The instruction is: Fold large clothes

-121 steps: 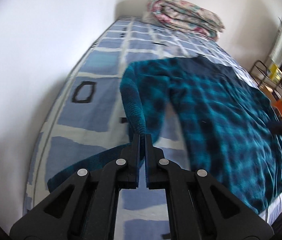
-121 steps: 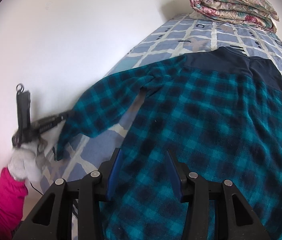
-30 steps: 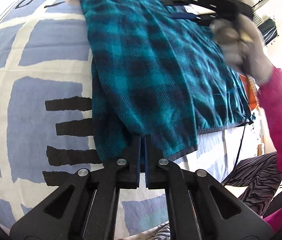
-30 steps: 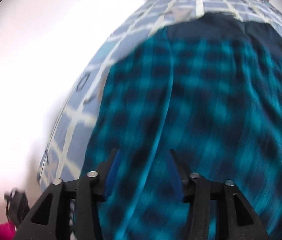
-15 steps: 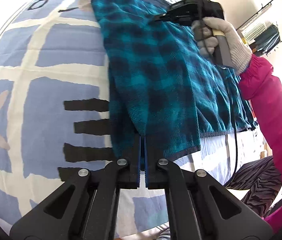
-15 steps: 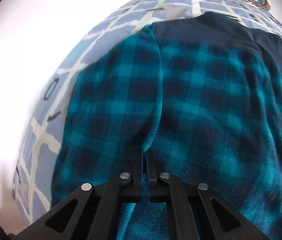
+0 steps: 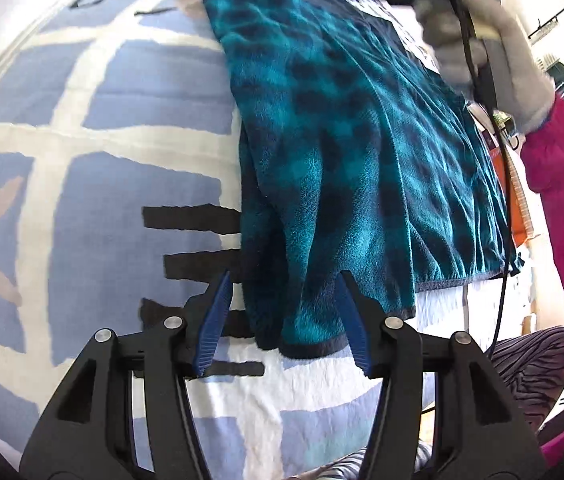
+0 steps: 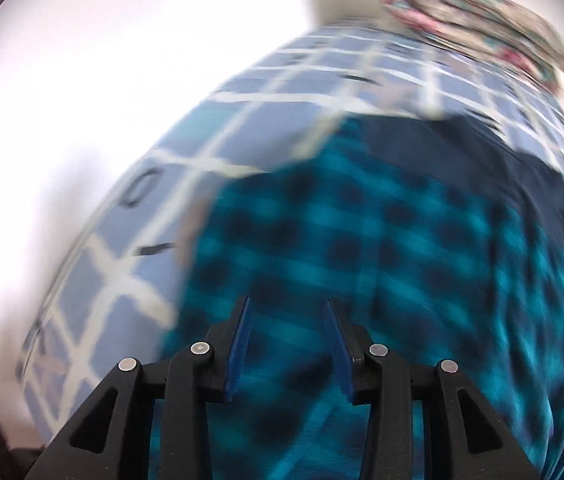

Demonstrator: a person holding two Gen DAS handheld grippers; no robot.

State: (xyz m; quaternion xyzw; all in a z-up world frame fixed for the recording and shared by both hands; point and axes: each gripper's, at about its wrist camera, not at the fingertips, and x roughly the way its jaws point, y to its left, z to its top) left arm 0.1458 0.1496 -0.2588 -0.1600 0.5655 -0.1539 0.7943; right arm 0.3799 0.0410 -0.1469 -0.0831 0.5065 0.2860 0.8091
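the left gripper (image 7: 283, 312) tilted down, jaws opening around the plaid fleece shirt's (image 7: 353, 152) cuff; the right gripper (image 8: 285, 340) was opening above it.

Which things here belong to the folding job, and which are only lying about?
For the job:
- teal plaid shirt, one side folded in
- left gripper, jaws opening over the cuff
- right gripper, jaws opening, nothing pinched

Lying about:
- rolled floral quilt
- checked bedsheet, beneath the shirt
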